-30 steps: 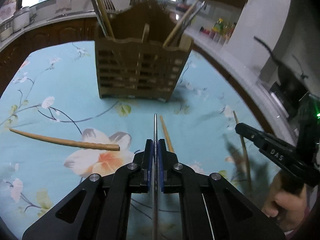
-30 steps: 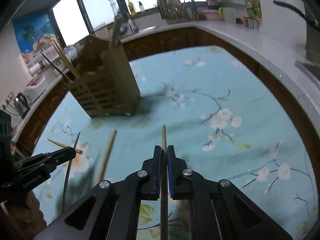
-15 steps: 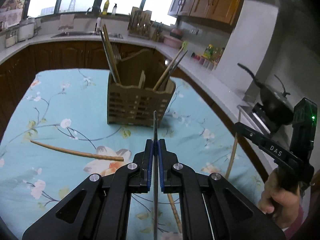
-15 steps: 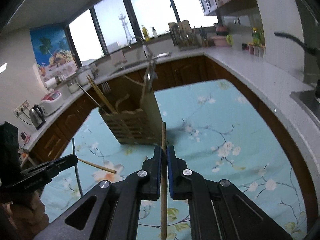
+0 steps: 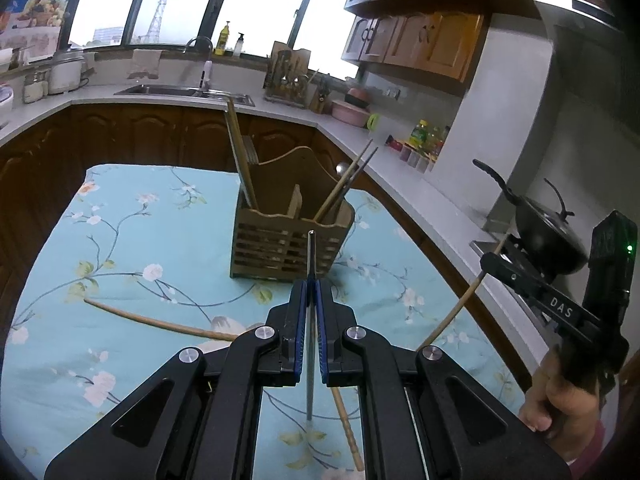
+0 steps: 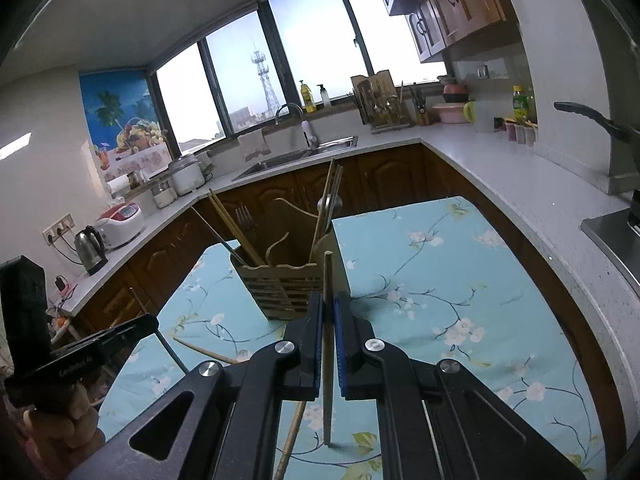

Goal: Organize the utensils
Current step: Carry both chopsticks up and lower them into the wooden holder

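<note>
A slatted wooden utensil holder (image 5: 290,236) stands on the floral blue tablecloth (image 5: 152,240), with several chopsticks and a spoon in it; it also shows in the right wrist view (image 6: 290,284). My left gripper (image 5: 311,286) is shut on a thin metal chopstick (image 5: 311,256), held high above the table. My right gripper (image 6: 329,300) is shut on a wooden chopstick (image 6: 328,276), also lifted; it shows at the right of the left wrist view (image 5: 456,312). Two wooden chopsticks lie on the cloth: one at the left (image 5: 156,322), one under my left gripper (image 5: 348,426).
Grey countertops wrap around the table, with a sink (image 6: 296,156), a rice cooker (image 6: 186,174), a kettle (image 6: 90,244) and a knife rack (image 6: 380,100). A black wok (image 5: 548,228) sits on the stove at the right. Wooden cabinets stand below.
Both grippers have risen well above the table with their chopsticks still held. The holder now appears smaller and farther below.
</note>
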